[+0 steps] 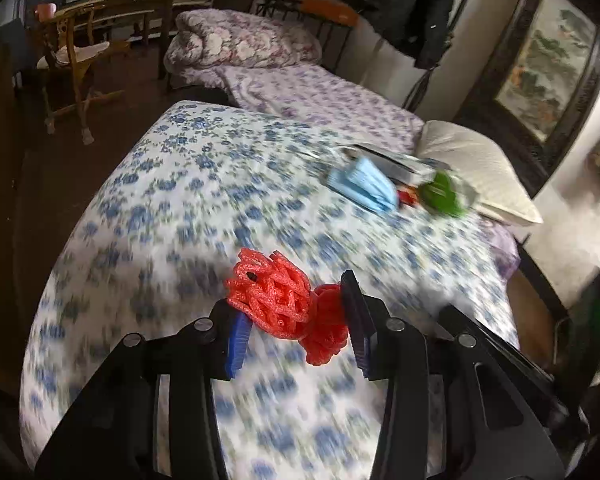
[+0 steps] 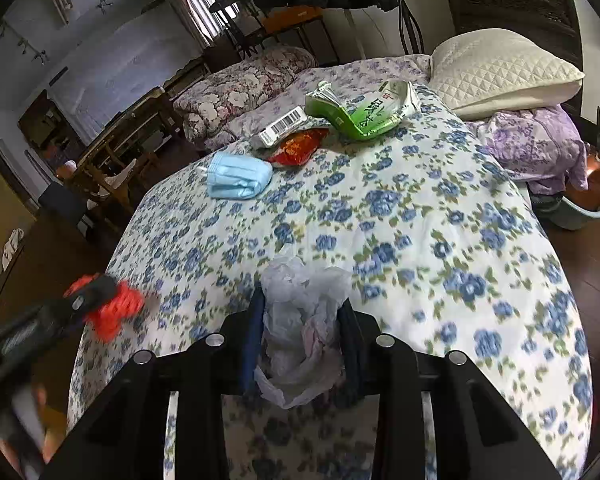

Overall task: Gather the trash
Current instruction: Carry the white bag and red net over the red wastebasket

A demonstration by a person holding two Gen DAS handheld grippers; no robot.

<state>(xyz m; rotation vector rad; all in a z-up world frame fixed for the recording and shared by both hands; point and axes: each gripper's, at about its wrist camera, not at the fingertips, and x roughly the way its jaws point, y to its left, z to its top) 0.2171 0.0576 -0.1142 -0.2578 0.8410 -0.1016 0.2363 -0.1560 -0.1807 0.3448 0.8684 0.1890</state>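
Left claw [image 1: 296, 312] clamped on red foam net [image 1: 276, 296]; only right view: right claw [image 2: 300, 332] gripping plastic bag [image 2: 300, 320].

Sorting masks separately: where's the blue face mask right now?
In the right wrist view the blue face mask lies on the floral quilt, upper left, beside the red snack wrapper.

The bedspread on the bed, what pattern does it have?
Blue flowers on white bedspread, clearest in the right wrist view.
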